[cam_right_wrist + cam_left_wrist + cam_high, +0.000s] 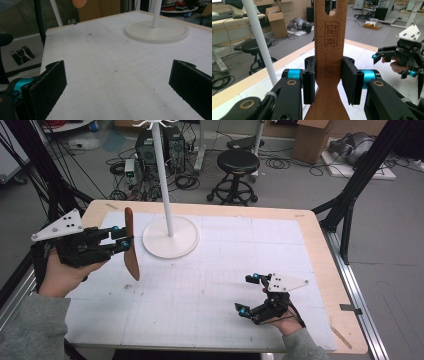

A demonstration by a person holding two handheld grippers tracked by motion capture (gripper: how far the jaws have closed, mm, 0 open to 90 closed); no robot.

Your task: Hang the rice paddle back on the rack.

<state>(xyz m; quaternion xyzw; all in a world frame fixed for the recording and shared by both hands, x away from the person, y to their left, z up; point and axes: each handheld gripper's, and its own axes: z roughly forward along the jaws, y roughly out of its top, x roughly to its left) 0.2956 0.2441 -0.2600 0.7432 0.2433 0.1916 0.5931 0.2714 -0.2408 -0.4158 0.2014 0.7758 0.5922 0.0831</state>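
Left gripper (122,238) clamped on wooden spatula (131,245), pads pressing its narrow handle. Spatula held clear above table (310,245), long axis upright, slotted end up. White stand (170,237) just right of spatula, pole near blade; left hand nearer. Right gripper (250,295) well apart, jaws wide, nothing between.

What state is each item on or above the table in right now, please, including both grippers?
Wooden spatula: lifted off the table, held roughly upright, clamped at its handle.
Left gripper: shut on the wooden spatula, pads pressing both edges.
Right gripper: open, nothing between its jaws, low over the table.
White stand: upright, base flat on the table, untouched.
Table: white gridded mat lying flat on it.
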